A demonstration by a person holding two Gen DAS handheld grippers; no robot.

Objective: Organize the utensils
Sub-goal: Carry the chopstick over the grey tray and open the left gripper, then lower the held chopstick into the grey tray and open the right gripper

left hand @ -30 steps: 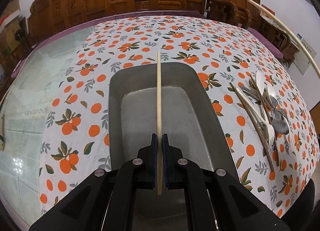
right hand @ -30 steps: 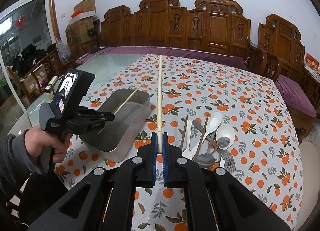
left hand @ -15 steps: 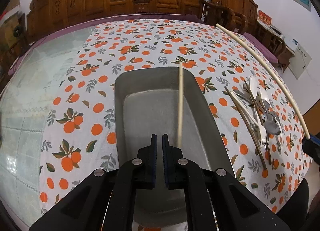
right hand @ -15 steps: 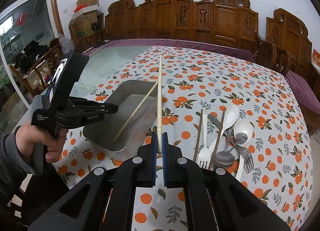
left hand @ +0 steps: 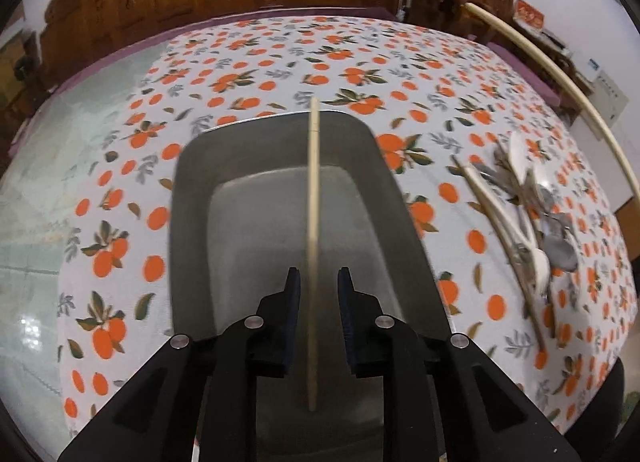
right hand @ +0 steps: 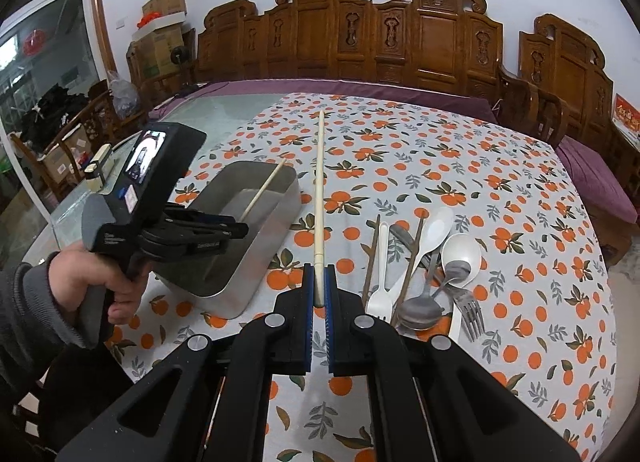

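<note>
A grey metal tray (left hand: pixel 192 197) sits on the orange-print tablecloth; it also shows in the right wrist view (right hand: pixel 276 221). My left gripper (left hand: pixel 316 290) is open above the tray's near end. A pale chopstick (left hand: pixel 313 197) lies lengthwise in the tray between the jaws, untouched, its far tip on the far rim (right hand: pixel 264 185). My right gripper (right hand: pixel 319 286) is shut on a second pale chopstick (right hand: pixel 319 181), held above the cloth right of the tray; it arcs across the left wrist view (left hand: pixel 560 73). A pile of spoons, forks and dark chopsticks (right hand: pixel 420 266) lies to the right (left hand: pixel 524 209).
Carved wooden chairs (right hand: pixel 400 41) line the far side of the table. Bare glass tabletop (left hand: pixel 48 165) lies left of the cloth. Cardboard boxes (right hand: pixel 160 33) stand at the back left.
My left gripper has opened and let go of its chopstick, which dropped into the tray. My right gripper, still holding its chopstick, has shifted slightly.
</note>
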